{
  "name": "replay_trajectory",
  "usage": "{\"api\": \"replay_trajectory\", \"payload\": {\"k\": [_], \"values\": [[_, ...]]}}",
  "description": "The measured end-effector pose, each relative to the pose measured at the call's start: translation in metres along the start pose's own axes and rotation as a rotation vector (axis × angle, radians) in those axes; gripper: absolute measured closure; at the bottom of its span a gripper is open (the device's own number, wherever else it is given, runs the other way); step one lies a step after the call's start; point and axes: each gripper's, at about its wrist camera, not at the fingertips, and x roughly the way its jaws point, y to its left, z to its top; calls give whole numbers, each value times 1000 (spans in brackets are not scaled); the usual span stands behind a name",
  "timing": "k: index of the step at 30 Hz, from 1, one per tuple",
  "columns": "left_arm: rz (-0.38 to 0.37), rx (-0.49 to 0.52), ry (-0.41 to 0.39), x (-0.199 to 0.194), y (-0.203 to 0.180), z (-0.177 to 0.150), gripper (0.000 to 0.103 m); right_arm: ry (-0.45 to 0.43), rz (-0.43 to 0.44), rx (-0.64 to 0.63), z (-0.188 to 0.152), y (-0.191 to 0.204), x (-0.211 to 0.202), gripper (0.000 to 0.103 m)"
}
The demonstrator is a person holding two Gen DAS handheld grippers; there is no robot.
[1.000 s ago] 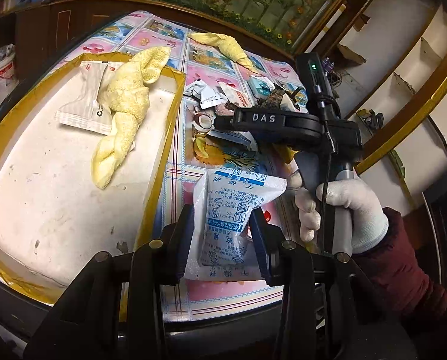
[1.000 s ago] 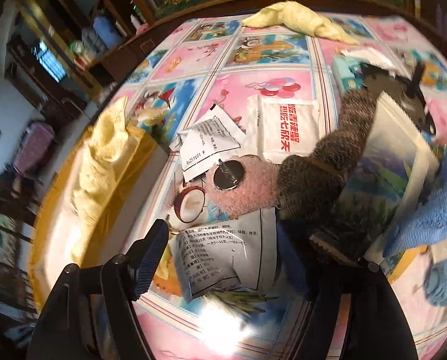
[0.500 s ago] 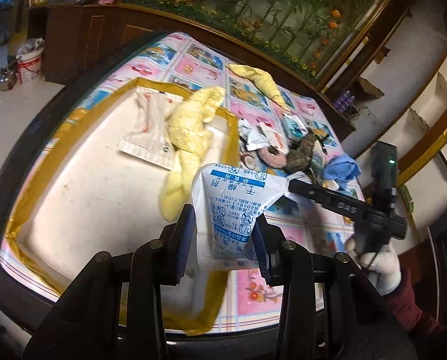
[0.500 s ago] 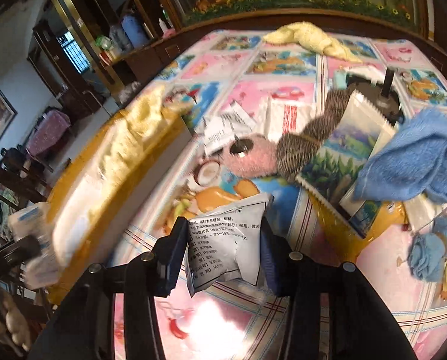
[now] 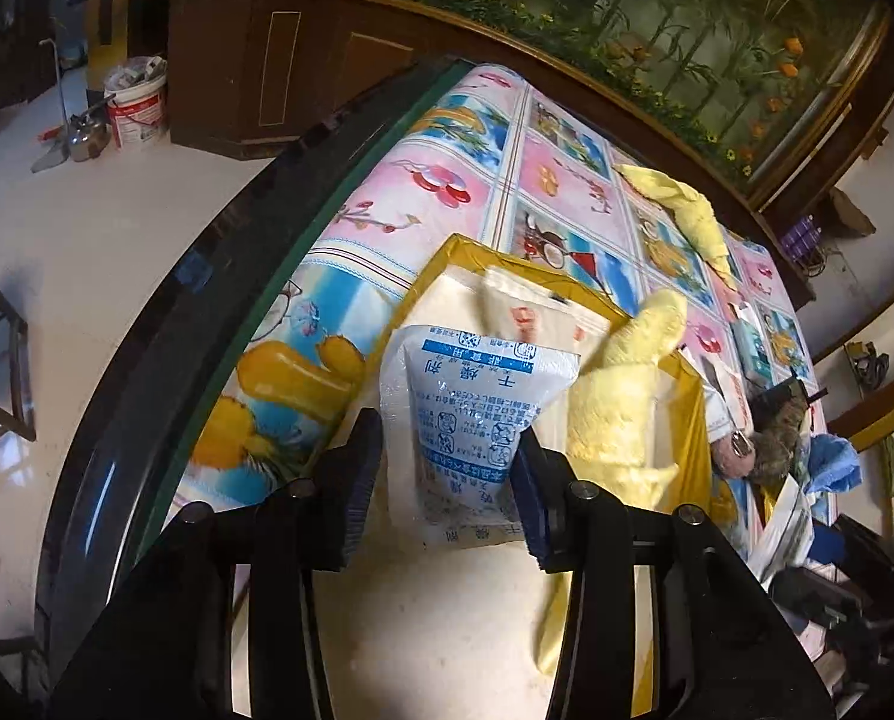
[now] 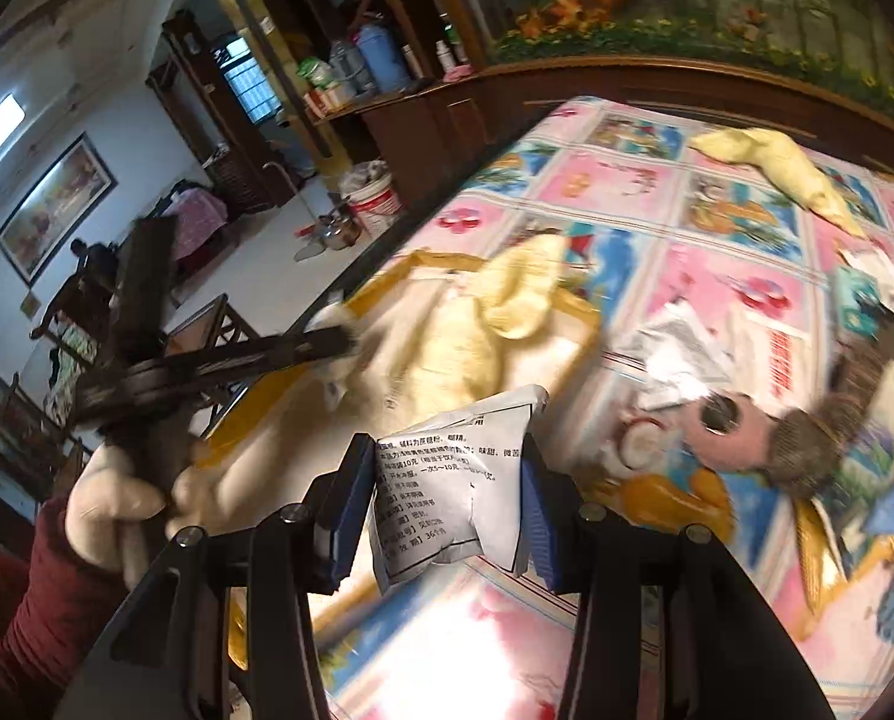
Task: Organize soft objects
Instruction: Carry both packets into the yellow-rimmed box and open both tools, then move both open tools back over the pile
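My left gripper (image 5: pixel 447 474) is shut on a white and blue printed sachet (image 5: pixel 477 420) and holds it over the yellow-rimmed tray (image 5: pixel 696 420). A yellow towel (image 5: pixel 621 408) and a white packet (image 5: pixel 531 312) lie in the tray. My right gripper (image 6: pixel 447 504) is shut on a white sachet with black print (image 6: pixel 453 480), held above the table near the tray's right edge (image 6: pixel 255 402). The left gripper (image 6: pixel 339 342) shows blurred over the tray in the right wrist view.
A pile at the right holds a pink and brown plush toy (image 6: pixel 765 426), packets (image 6: pixel 789 354) and a blue cloth (image 5: pixel 831 468). A second yellow towel (image 6: pixel 777 168) lies at the table's far side. The table's dark edge (image 5: pixel 219 276) runs at the left.
My left gripper has carried its sachet left, over the tray. My right gripper closed on the black-print sachet, lifted it off the table and swung left toward the tray.
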Motion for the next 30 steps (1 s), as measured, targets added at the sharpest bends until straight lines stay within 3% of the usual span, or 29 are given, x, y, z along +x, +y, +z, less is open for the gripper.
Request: {"api": "replay_trajectory", "payload": {"k": [2, 4, 12, 20, 26, 30], "values": [[-39, -31, 38, 6, 5, 3, 56, 31, 5, -35, 4, 15, 15, 58], [-51, -38, 42, 1, 4, -2, 48, 64, 14, -72, 7, 29, 32, 57], [-40, -17, -8, -36, 0, -20, 48, 143, -3, -116, 9, 42, 87, 45], [-38, 6, -156, -84, -26, -43, 48, 44, 54, -51, 7, 28, 59, 41], [-44, -39, -271, -116, -47, -70, 48, -26, 91, -16, 1, 22, 35, 41], [-21, -44, -300, -126, -59, -80, 48, -47, 110, 0, 0, 16, 27, 41]]}}
